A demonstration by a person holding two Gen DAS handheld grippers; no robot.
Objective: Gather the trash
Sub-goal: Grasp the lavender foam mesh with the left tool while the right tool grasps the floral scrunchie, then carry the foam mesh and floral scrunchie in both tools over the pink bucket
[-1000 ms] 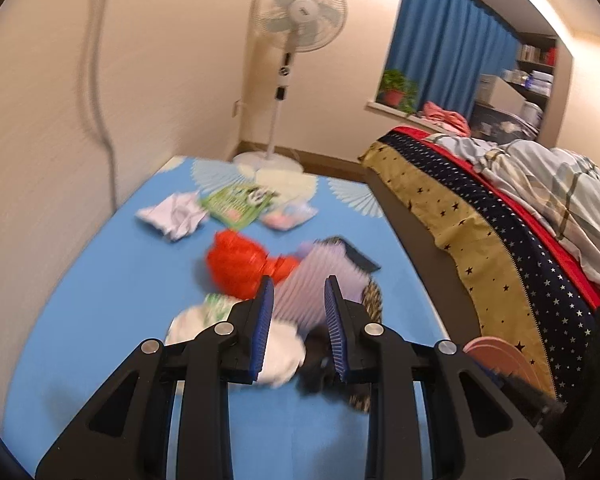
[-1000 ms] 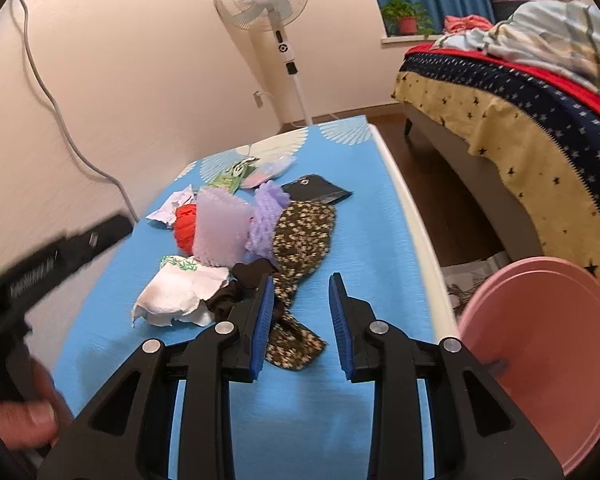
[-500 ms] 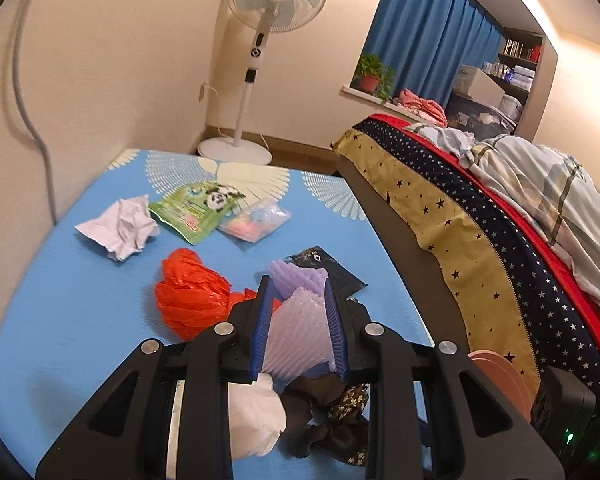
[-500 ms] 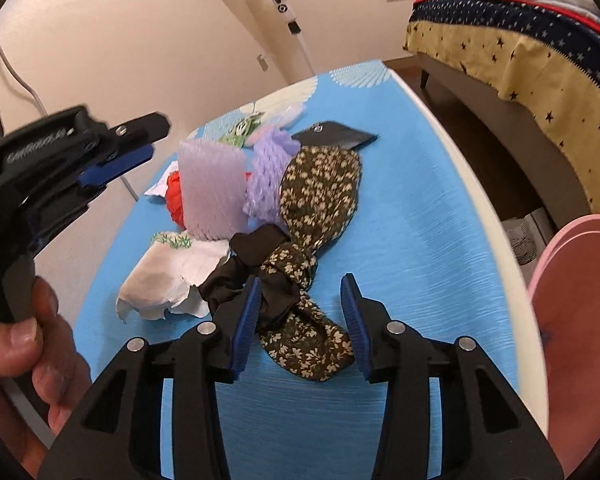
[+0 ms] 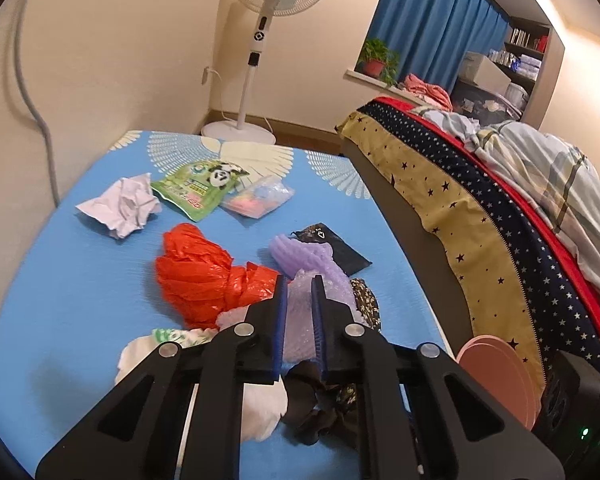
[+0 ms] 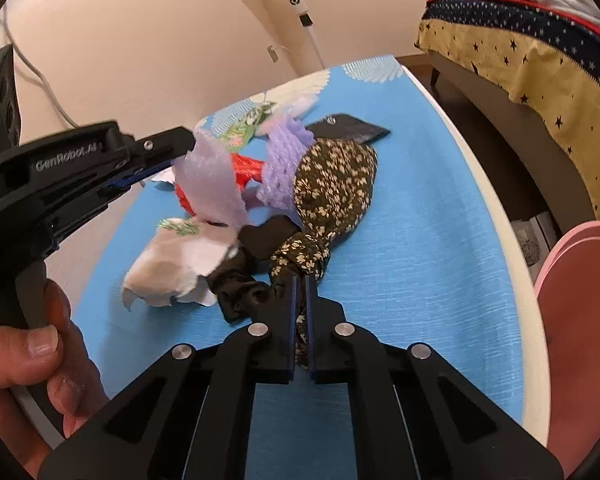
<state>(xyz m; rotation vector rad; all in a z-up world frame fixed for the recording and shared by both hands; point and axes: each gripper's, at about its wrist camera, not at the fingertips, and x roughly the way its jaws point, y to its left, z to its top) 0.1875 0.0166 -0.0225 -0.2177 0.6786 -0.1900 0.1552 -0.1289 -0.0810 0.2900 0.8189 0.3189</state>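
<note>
We had the left gripper (image 5: 299, 292) closed to a narrow gap on a pale purple foam sheet (image 5: 298, 324), which filled the space between its blue pads and, in the right wrist view, hung off the table (image 6: 440, 248) from the jaw tips (image 6: 210, 178). Just ahead and left of those jaws lay the crumpled red plastic bag (image 5: 198, 276); a second purple foam net (image 5: 300, 254) sat just ahead of them, with white crumpled paper (image 5: 122, 204) and a green panda packet (image 5: 200, 186) farther off. Our right gripper (image 6: 299, 286) was pinched nearly flat on the knotted floral cloth (image 6: 332, 188), whose bulk stretched forward from the jaws, a black scrunchie (image 6: 240, 292) just left. The pink bin (image 6: 580, 320) stood right of them.
</note>
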